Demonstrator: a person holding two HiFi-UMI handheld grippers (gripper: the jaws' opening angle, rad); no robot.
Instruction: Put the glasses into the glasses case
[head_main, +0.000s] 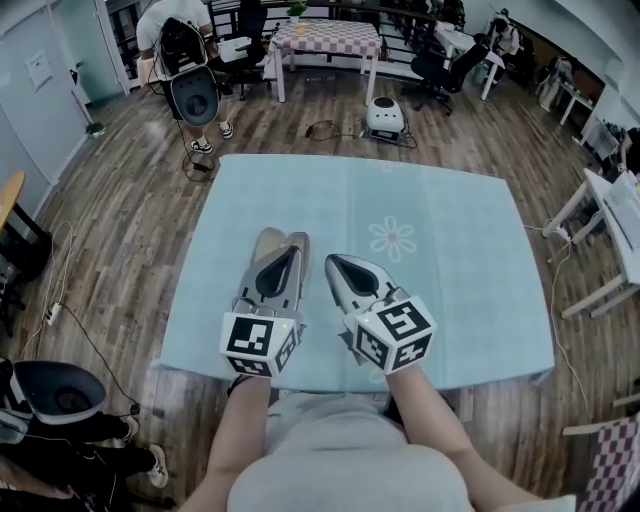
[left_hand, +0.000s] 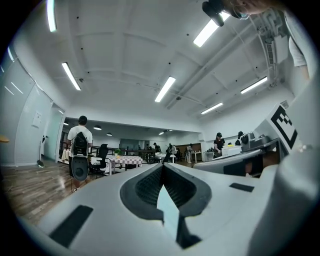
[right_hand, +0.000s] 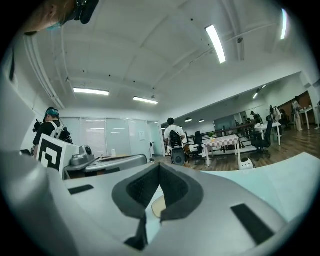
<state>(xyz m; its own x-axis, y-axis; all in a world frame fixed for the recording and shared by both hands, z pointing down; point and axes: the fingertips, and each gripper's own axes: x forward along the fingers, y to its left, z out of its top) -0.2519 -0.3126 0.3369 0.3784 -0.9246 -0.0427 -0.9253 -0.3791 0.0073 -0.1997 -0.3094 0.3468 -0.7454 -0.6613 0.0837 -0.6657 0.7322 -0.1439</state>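
Observation:
A tan, flat glasses case (head_main: 270, 242) lies on the light blue tablecloth (head_main: 440, 290); my left gripper (head_main: 293, 250) hovers over it and hides most of it. Its jaws meet at the tips with nothing between them, as the left gripper view (left_hand: 162, 166) also shows. My right gripper (head_main: 332, 262) is just to the right, side by side with the left one, jaws closed and empty. Through the gap behind the closed tips of the right gripper (right_hand: 159, 165) I see a tan edge of the case (right_hand: 157, 206). No glasses are visible in any view.
The table's front edge (head_main: 400, 385) is close to the person's body. On the wooden floor beyond the table stand a white round device (head_main: 385, 117), a person with a backpack (head_main: 185, 60) and a checkered table (head_main: 325, 40). White desks (head_main: 610, 230) stand to the right.

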